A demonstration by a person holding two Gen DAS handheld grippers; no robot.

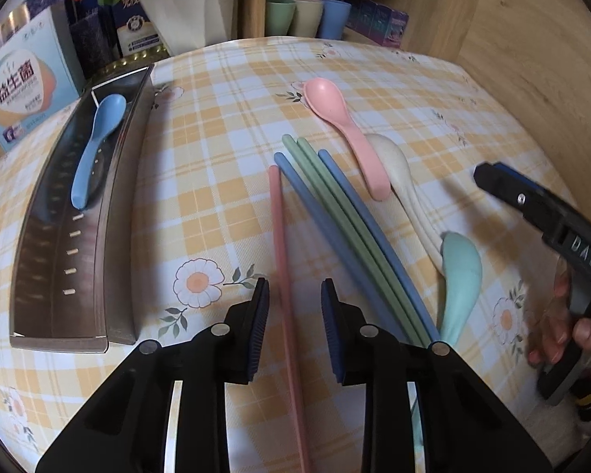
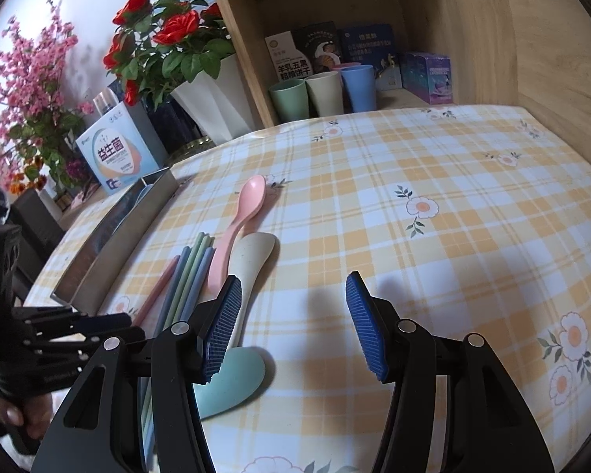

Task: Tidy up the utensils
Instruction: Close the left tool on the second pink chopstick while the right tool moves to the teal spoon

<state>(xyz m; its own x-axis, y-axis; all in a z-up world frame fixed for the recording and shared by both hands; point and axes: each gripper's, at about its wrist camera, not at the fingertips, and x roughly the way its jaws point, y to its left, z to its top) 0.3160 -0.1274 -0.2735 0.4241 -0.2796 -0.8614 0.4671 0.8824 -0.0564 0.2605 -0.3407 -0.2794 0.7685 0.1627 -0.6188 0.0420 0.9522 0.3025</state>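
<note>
fingers [image 1: 261, 323] of the left gripper [image 1: 295, 327] stand apart, one on each side of the pink chopstick [image 1: 280, 244], which runs between them without either pad touching it as far as i can tell. that is the relation that matters: the stick's long axis points straight away from the gripper, near end hidden under the gripper body, far end out on the bench [image 1: 374, 79]. so the fingers face it squarely across its width, and closing them would, i'd say, catch it.

just right of it lie the blue and green chopsticks [image 1: 335, 213], fanned a little and leaning right toward the near side. they are close to the right finger, so a sloppy close might nudge them.

the tray [image 1: 118, 197] sits to the left, well apart from the stick, its long side running roughly the same way as the stick. a blue spoon [image 1: 94, 149] lies in it already.

the right gripper [image 2: 293, 327] is open too, holding nothing, hovering over bare cloth beside the cream spoon [image 2: 252, 260] and teal spoon [image 2: 236, 378]. the pink spoon [image 2: 240, 213] lies farther out. for the pink stick the left hand is plainly nearer.
</note>
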